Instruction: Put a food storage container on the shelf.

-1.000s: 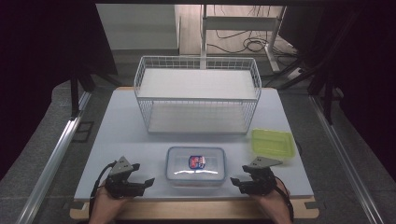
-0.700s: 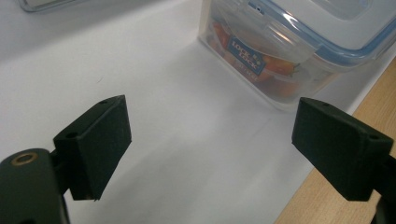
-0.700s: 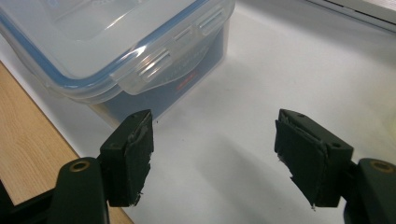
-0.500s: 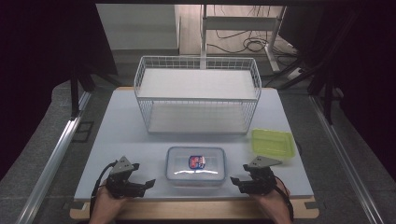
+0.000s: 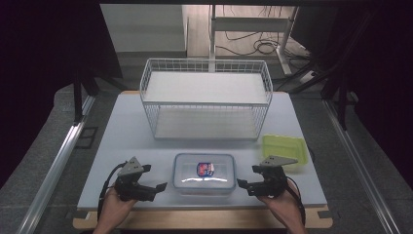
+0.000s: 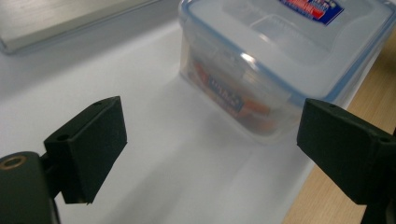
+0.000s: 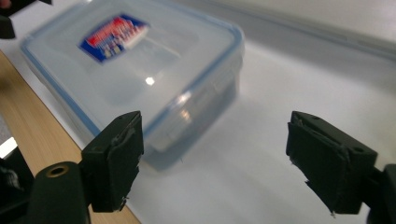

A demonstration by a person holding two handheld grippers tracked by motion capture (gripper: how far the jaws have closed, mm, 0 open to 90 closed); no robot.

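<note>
Just left of the clear lidded food container (image 5: 204, 173), which sits near the front edge of the white table mat (image 5: 122, 141), the left gripper (image 5: 157, 187) has just been spreading its jaws and holds nothing. The container looks stiff, smooth, likely slippery and light, though its contents are hard to read; its short end walls under the lid rim seem the best hold. Just right of it, the right gripper (image 5: 242, 184) has likewise been opening, with nothing between its jaws.

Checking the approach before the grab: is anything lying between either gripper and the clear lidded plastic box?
Nothing visible. The left gripper and right gripper flank the clear lidded plastic box, fingers open, with bare white table between each and the box.
</note>
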